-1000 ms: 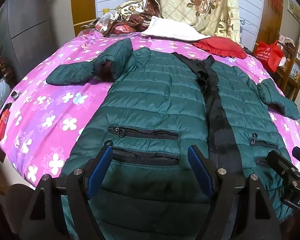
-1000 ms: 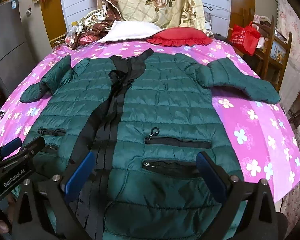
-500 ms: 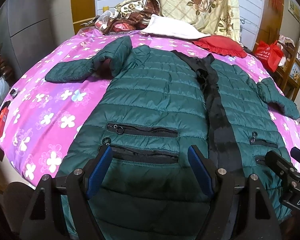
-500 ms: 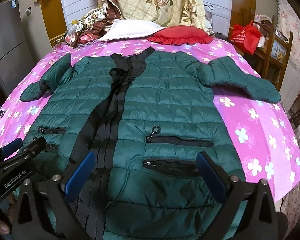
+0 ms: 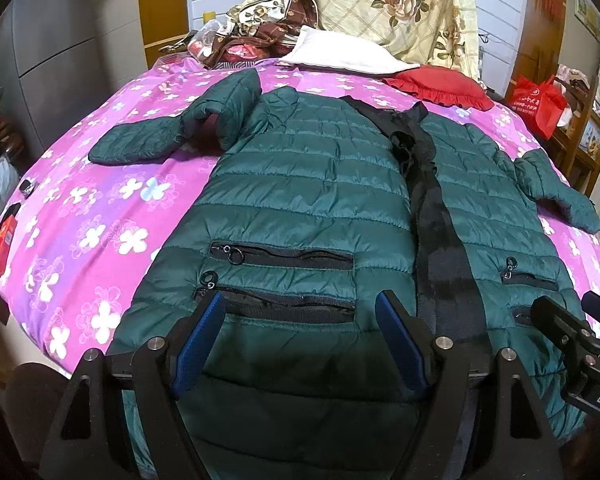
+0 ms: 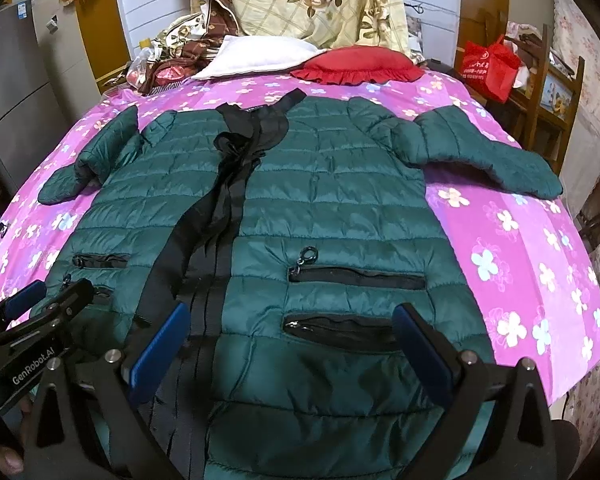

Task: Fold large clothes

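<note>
- A dark green quilted puffer jacket (image 5: 308, 184) lies front-up and spread flat across the bed (image 5: 112, 208), its collar toward 12 o'clock and its hem under your two grippers at 6 o'clock.
- The shell is glossy and stitched in horizontal padded bands; a black, crumpled front placket (image 5: 432, 216) runs down the middle from collar to hem.
- Two sleeves: in the left wrist view one sleeve (image 5: 172, 136) is bent back on itself at 10 o'clock, the other sleeve (image 5: 556, 188) reaches out toward 3 o'clock.
- Four zip pockets can be counted, two on each front panel, black-edged slits stacked one above the other; a round ring pull (image 5: 236, 256) hangs on the upper one near your left gripper.
- The bed cover is shiny magenta cloth printed with white flowers.
- At 12 o'clock sit one white pillow (image 5: 340, 56), one red ruffled cushion (image 5: 440, 84) and a cream rose-patterned quilt (image 5: 404, 8) draped upright.
- One red carrier bag (image 6: 490, 66) stands on wooden shelving at 2 o'clock in the right wrist view; its contents cannot be made out.
- Your left gripper (image 5: 300, 348) is released, blue pads spread wide over the lower pocket with nothing pinched.
- Your right gripper (image 6: 290, 354) is likewise spread wide over the other panel, its pads clear of the fabric as far as can be seen.
</note>
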The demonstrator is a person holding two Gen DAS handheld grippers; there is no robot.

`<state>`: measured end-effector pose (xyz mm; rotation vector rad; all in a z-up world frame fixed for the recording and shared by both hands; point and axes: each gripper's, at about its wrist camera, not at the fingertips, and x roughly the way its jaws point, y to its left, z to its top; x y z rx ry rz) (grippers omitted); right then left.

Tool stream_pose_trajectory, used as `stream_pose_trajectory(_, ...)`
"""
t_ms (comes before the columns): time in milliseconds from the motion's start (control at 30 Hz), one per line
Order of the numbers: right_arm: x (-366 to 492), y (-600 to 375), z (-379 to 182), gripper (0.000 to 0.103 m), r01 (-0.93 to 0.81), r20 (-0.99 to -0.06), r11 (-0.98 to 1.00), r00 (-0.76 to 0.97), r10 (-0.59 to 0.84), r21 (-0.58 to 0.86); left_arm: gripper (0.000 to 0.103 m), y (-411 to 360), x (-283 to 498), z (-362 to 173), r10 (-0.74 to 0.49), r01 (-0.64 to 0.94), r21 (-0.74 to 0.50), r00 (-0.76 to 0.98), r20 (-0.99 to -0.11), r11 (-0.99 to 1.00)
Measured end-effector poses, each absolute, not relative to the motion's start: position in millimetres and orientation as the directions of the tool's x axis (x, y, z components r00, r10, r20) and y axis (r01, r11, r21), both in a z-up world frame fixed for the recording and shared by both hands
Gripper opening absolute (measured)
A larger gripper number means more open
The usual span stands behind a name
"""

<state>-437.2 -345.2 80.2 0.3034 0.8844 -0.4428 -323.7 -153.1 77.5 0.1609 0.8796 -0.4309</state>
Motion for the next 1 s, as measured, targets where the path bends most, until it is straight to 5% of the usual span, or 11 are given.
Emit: stream_pose_trajectory(1000,-432.5,-350.9,77.8,0.102,0.489,-0.775,0.866,0.587,-0.236,0.107,0.056,-153.5,-319.2,77.0,-0.294,0.419,-0.04,0.563,-0.772,0.907)
